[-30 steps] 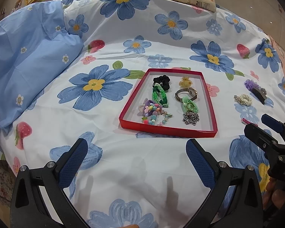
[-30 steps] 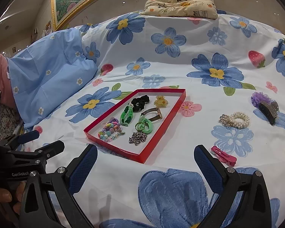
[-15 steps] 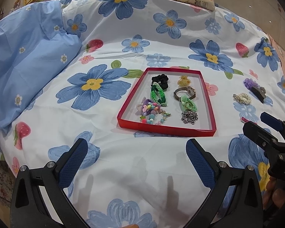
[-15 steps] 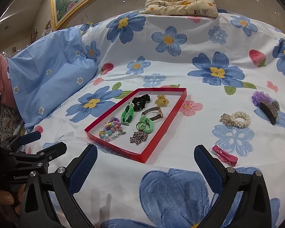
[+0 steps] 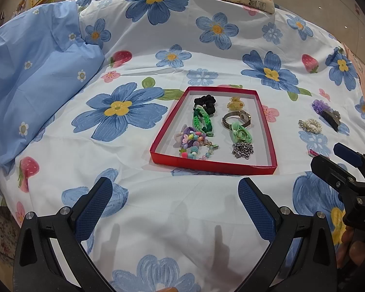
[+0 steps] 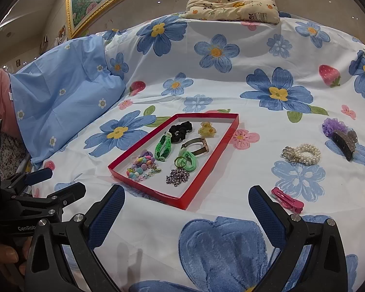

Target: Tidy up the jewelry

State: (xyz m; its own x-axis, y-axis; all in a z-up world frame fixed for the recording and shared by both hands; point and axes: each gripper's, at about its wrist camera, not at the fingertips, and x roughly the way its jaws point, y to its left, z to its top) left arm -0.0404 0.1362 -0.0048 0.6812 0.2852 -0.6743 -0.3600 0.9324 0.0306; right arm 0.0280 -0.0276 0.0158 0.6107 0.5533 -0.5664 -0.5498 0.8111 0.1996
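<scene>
**Left wrist view: both grippers open, tray partly filled**

Left gripper and right gripper hover with jaws spread, empty. Shallow red rectangular tray holds jewelry. White pearl bracelet and pink plastic hair clip lie right of it on flowered bedsheet.

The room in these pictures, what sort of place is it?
Most likely a bedroom at home: a bed spread with a floral sheet, a blue pillow at one side, a folded panda-print quilt at the far end, and a gilt-framed painting on the wall.
</scene>
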